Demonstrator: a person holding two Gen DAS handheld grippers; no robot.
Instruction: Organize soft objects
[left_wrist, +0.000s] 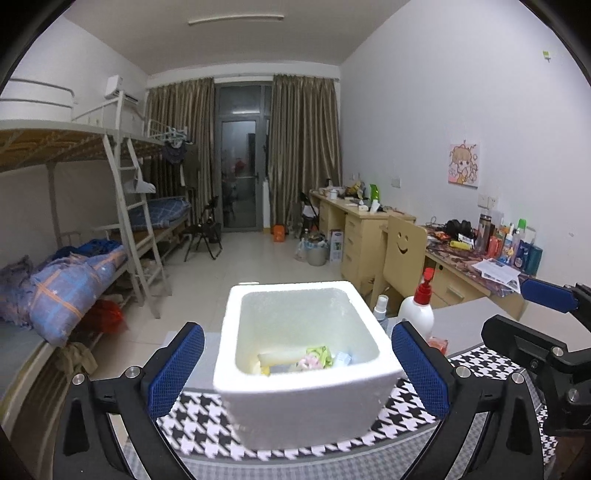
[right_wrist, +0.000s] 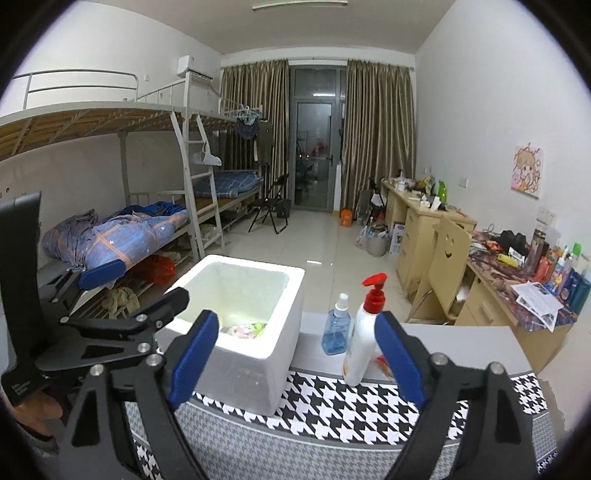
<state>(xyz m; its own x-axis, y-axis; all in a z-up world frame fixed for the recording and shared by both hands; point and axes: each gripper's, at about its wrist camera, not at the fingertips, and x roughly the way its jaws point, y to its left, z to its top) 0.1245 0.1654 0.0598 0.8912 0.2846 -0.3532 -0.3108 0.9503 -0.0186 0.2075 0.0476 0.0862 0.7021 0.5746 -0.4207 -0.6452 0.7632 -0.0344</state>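
A white foam box (left_wrist: 295, 398) stands on a houndstooth cloth (left_wrist: 476, 365). Soft coloured items (left_wrist: 314, 360) lie at its bottom: green, pink and pale yellow pieces. My left gripper (left_wrist: 299, 369) is open and empty, its blue pads either side of the box's near wall. My right gripper (right_wrist: 295, 354) is open and empty, to the right of the box (right_wrist: 243, 354). The soft items also show in the right wrist view (right_wrist: 245, 329). The right gripper also shows in the left wrist view (left_wrist: 554, 354).
A white pump bottle with a red top (right_wrist: 364, 339) and a blue spray bottle (right_wrist: 336, 330) stand right of the box. An orange packet (left_wrist: 437, 343) lies by the pump bottle. Bunk beds (left_wrist: 74, 266) line the left, desks (right_wrist: 517, 295) the right.
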